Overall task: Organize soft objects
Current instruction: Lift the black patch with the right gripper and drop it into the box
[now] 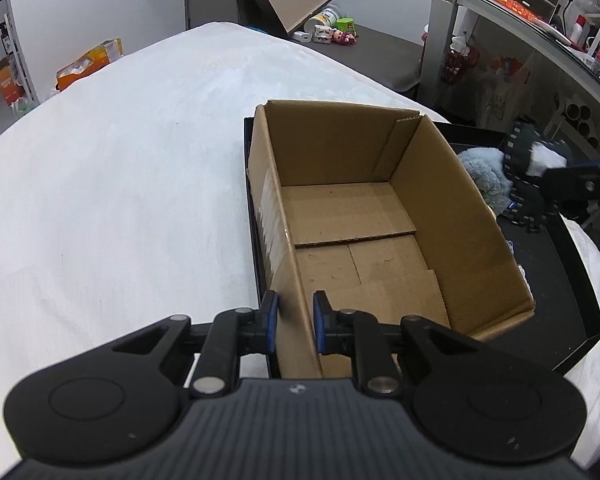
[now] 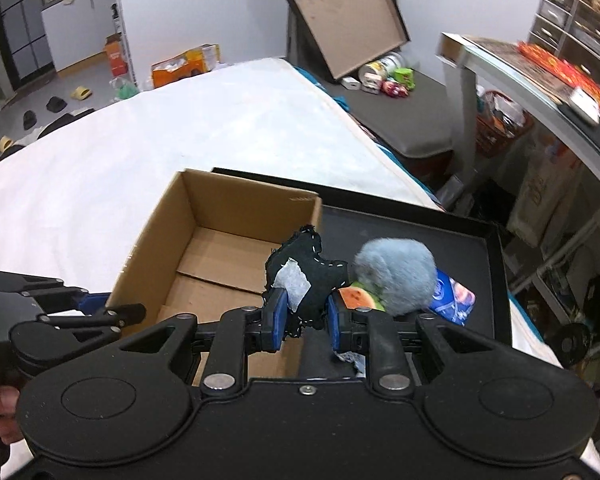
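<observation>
An open, empty cardboard box (image 1: pixel 452 216) (image 2: pixel 156 248) stands in a black tray (image 2: pixel 494 280) on the white bed. My left gripper (image 1: pixel 295 322) is shut on the box's near left wall. My right gripper (image 2: pixel 306 314) is shut on a black felt toy with white stitching and a white patch (image 2: pixel 314 272), held above the box's right wall; the toy also shows in the left wrist view (image 1: pixel 526 156). A grey-blue plush (image 2: pixel 396 276) (image 1: pixel 486 172), a watermelon-slice toy (image 2: pixel 358 298) and a blue packet (image 2: pixel 454 298) lie in the tray right of the box.
The white bed (image 1: pixel 120 184) spreads left and beyond the box. A tilted black-framed board (image 2: pixel 340 12) leans at the back. A cluttered desk (image 2: pixel 540 80) stands on the right, with small items on a grey bench (image 2: pixel 400 92) behind the bed.
</observation>
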{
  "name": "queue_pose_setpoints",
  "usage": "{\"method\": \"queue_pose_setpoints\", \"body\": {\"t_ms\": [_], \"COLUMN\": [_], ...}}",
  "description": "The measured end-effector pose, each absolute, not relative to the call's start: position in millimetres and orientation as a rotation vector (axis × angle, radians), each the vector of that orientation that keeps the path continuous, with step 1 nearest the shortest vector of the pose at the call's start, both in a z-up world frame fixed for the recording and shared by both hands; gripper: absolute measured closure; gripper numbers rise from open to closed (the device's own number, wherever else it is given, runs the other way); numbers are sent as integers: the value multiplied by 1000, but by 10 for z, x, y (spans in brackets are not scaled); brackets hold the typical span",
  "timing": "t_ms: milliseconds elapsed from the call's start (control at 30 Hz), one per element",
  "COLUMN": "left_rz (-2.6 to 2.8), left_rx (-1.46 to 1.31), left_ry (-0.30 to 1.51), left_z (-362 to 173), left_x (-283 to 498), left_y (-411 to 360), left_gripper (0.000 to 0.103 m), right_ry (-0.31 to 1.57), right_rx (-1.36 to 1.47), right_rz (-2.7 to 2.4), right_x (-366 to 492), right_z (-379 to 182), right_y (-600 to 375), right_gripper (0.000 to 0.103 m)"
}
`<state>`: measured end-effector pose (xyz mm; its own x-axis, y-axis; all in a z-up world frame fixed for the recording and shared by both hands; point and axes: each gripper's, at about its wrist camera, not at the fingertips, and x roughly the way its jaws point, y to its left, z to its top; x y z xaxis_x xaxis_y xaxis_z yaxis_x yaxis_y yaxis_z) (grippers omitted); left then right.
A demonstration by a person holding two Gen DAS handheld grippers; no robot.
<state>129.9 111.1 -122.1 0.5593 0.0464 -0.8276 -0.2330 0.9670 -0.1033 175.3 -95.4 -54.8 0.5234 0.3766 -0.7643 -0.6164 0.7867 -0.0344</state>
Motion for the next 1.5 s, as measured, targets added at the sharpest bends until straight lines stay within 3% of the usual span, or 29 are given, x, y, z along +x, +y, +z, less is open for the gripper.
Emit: {"method": "queue_pose_setpoints", "body": {"t_ms": [833, 933, 1000, 1033, 1400, 1500], "left_rz": [151, 152, 154, 155, 172, 180], "left_rx": [-329, -338, -333, -331, -291, -274], "left_ry": [954, 954, 954, 953, 973, 976], "left_z": [-1242, -1241, -1240, -1239, -1254, -1236], "left_x": [1250, 1250, 1249, 1247, 1279, 1310], "left_y": [1283, 1285, 1276, 1272, 1177, 1145], "left_gripper": [86, 86, 86, 86, 81, 71], "right_ry": [815, 771, 749, 737, 752, 747], "right_rx": [-385, -368, -370, -369, -305, -260], "right_rz": [791, 800, 788, 784, 710, 694], "right_x": [1737, 1735, 1715, 1699, 1714, 1714], "right_z": [-687, -641, -618, -614, -662, -652], "right_y": [-206, -186, -207, -237, -674, -812], "right_gripper": [79, 71, 42, 37, 22, 20]}}
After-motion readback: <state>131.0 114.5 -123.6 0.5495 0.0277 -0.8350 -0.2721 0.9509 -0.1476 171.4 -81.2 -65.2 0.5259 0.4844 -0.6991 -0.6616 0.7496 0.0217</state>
